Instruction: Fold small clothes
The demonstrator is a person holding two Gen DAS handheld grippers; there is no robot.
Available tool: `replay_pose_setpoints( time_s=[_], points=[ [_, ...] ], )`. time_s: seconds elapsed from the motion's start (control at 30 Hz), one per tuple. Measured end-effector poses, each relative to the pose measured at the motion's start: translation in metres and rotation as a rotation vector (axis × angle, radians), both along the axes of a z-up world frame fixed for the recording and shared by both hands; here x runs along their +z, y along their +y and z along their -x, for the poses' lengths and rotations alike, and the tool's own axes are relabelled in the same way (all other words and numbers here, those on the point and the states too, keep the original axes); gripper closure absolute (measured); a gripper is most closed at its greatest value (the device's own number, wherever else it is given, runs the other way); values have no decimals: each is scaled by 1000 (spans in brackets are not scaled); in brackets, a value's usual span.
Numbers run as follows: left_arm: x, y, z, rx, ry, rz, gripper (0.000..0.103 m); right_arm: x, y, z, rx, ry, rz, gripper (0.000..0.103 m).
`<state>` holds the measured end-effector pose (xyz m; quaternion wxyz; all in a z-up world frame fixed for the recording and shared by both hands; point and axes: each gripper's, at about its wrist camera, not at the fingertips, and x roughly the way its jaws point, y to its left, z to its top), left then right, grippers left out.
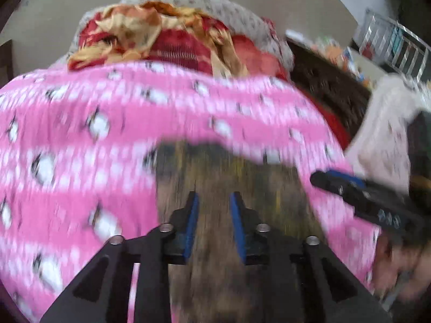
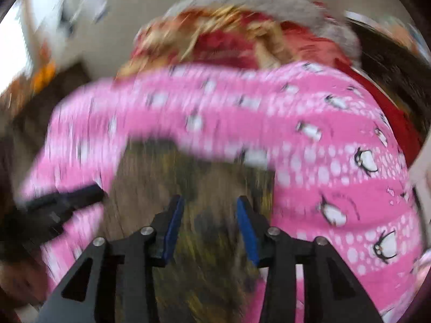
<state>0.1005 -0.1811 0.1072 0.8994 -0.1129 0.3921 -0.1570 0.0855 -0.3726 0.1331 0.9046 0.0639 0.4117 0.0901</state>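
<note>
both grippers, left (image 1: 214,202) and right (image 2: 210,206), jaws apart, empty. pink garment (image 1: 80,140) arcs from 9 to 3 o'clock. risk: heavy blur means a misjudged pinch bunches the cloth.

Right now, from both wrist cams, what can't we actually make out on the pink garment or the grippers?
- Pink penguin garment: left wrist view, motion blur; type, hems and fold state unreadable, edges cut by the frame.
- Brown surface: pattern smeared in both views.
- Clothes pile: behind the garment, which hides its lower part; item count unclear.
- Left gripper: right wrist view, a dark blur.
- Right gripper: open, nothing between the fingers; height above the cloth unclear.
</note>
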Motion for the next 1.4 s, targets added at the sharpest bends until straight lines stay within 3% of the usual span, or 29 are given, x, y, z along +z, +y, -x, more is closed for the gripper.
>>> replay_pose_setpoints(
  time_s=[0.03,0.1,0.2,0.23,0.27,0.4,0.7,0.83,0.87,0.9,0.93,0.97,1.03,1.1,1.13,1.17,1.2,1.27,1.4],
  points=[
    [-1,-3,-17,34,3,29,97,0,0,-8,-59,-14,-12,41],
    [-14,-9,-44,85,18,48,93,-11,5,-28,-159,-12,20,39],
    [-57,-21,-65,99,80,-24,91,-62,4,-52,-193,89,46,37],
    [-67,-22,-61,94,54,-28,91,-83,-2,-55,-196,124,26,32],
    [-67,-19,-57,100,26,-12,91,-94,-14,-54,-202,125,-66,31],
    [-68,-20,-59,105,17,-9,91,-97,-29,-51,-198,91,-203,28],
    [-65,-22,-65,102,36,-29,88,-94,-35,-51,-176,78,-299,20],
    [-34,5,-52,11,110,37,85,-82,-69,-36,-204,104,-443,21],
    [-25,18,-39,6,92,63,77,-71,-82,-19,-220,69,-448,20],
    [-19,29,-27,12,67,65,69,-65,-90,-7,-212,35,-446,17],
    [-17,43,-10,29,33,58,49,-59,-99,9,-187,1,-438,11],
    [-20,52,1,38,15,59,39,-58,-104,21,-154,-9,-443,9],
    [-39,66,19,19,39,92,39,-68,-106,38,-55,22,-485,8],
    [-71,69,24,-38,170,183,39,-86,-95,45,60,103,-509,8],
    [-80,69,31,-45,182,232,39,-97,-87,46,103,154,-505,6],
    [-78,69,40,-42,119,237,38,-102,-81,46,124,173,-490,6],
    [-77,65,45,-92,101,267,38,-98,-74,51,138,99,-437,6],
    [-85,53,42,-193,181,349,38,-98,-65,48,179,97,-443,5],
    [-87,44,31,-227,143,309,38,-102,-48,18,250,104,-430,5]
  ],
)
